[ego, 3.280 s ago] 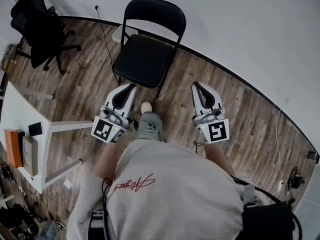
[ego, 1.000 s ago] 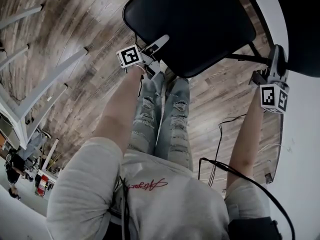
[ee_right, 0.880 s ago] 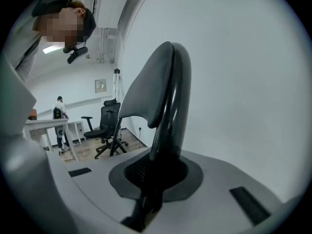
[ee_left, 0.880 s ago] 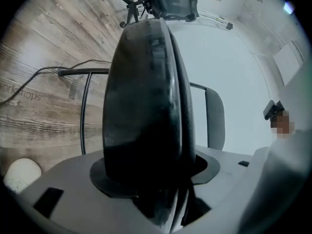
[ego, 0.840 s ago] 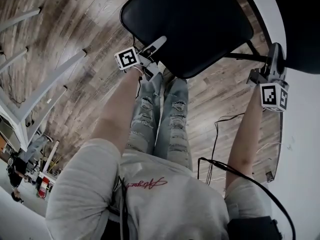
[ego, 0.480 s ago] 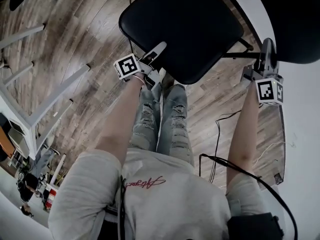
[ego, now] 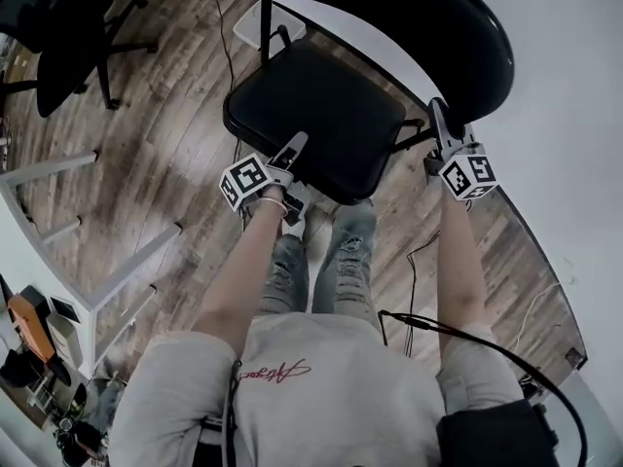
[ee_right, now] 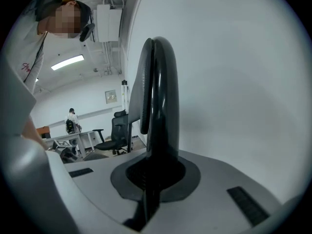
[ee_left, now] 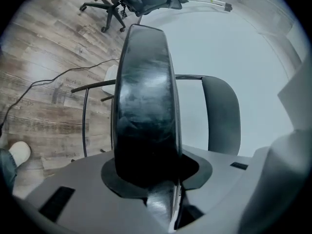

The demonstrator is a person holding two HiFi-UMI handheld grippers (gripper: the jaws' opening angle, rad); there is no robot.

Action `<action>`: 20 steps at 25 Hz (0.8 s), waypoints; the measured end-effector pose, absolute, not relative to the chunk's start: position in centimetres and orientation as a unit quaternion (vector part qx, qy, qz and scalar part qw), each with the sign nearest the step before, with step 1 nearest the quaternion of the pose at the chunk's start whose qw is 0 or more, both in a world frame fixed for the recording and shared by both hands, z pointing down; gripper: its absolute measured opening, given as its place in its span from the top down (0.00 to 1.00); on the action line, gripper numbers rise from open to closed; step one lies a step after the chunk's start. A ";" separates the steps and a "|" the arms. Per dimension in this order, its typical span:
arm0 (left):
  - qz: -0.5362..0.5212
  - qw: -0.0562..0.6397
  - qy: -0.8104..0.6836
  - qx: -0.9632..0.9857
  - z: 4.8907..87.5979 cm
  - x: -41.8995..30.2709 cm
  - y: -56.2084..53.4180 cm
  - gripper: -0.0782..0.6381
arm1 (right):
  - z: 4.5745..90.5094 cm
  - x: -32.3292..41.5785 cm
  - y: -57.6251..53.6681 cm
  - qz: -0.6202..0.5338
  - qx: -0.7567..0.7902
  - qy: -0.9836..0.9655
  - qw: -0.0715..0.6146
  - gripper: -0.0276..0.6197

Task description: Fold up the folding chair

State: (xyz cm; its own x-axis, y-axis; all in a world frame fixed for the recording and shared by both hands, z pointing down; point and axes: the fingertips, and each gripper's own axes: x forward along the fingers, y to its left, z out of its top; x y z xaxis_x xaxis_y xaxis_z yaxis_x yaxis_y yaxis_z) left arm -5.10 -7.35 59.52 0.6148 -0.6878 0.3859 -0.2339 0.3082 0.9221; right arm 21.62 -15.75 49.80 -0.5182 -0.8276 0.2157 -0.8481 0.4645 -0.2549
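The black folding chair stands open on the wood floor, its seat (ego: 316,115) in the middle of the head view and its backrest (ego: 438,17) at the upper right. My left gripper (ego: 297,144) is at the seat's front edge. Its jaws are closing, and the thick padded seat (ee_left: 146,106) fills the gap between them. My right gripper (ego: 435,110) is shut on the backrest's side edge, which runs up between its jaws as a thin dark backrest rim (ee_right: 158,96). The left gripper view also shows the backrest (ee_left: 222,116) beyond the seat.
A black office chair (ego: 63,27) stands at the upper left and a white table (ego: 39,261) at the left. A cable (ego: 414,261) trails over the floor by the person's legs (ego: 321,261). A white wall (ego: 565,86) rises close behind the chair.
Both grippers have risen. The left jaws have narrowed around the seat's front edge. The head view has swung, so more of the floor and the wall shows.
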 end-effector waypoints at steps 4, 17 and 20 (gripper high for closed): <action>-0.170 0.687 -0.434 0.558 56.8 -2.8 -11.5 0.68 | 49.3 23.0 -17.9 0.170 0.460 -0.870 0.051 0.93; -0.118 0.693 -0.512 0.493 53.2 3.4 -21.3 0.69 | 49.1 27.4 -24.7 0.200 0.477 -0.853 0.076 0.93; -0.097 0.699 -0.517 0.484 52.8 4.3 -23.1 0.69 | 49.2 27.6 -25.4 0.204 0.470 -0.855 0.084 0.93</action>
State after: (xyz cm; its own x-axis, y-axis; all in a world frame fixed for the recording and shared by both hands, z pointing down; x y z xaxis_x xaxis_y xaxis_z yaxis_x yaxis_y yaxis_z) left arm 4.28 -23.09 52.82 0.4459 -0.6364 0.6294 -0.3648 0.5129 0.7770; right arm 27.56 -25.35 49.23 -0.5440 -0.7690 0.3358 -0.8377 0.4749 -0.2695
